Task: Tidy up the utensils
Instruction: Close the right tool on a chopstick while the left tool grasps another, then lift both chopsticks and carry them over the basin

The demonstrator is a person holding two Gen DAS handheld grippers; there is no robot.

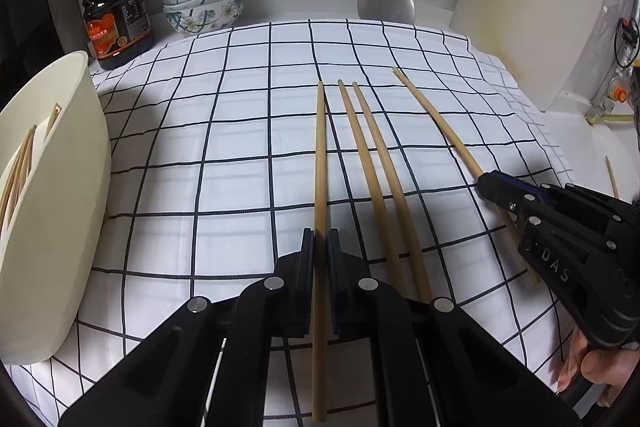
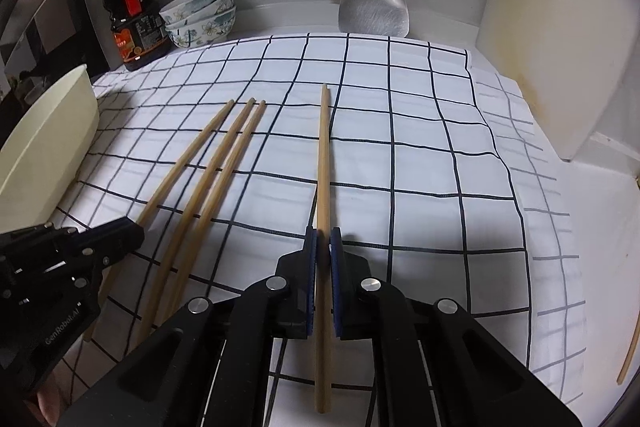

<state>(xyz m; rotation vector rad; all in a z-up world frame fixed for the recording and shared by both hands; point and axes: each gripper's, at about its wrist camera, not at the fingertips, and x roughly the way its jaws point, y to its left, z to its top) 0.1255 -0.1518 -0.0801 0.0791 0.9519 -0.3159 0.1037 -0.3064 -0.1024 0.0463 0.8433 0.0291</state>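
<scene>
Wooden chopstick (image 1: 320, 163) clamped between left tongs (image 1: 321, 243), pointing ahead.

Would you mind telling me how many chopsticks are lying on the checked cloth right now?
4: one in the left gripper, one in the right gripper, and a loose pair side by side between them. More stand in the cream holder, partly hidden.

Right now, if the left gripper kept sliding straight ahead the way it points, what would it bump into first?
Probably just the checkered cloth, since the left gripper, shut on a chopstick, tilts downward; nothing else lies ahead.
</scene>
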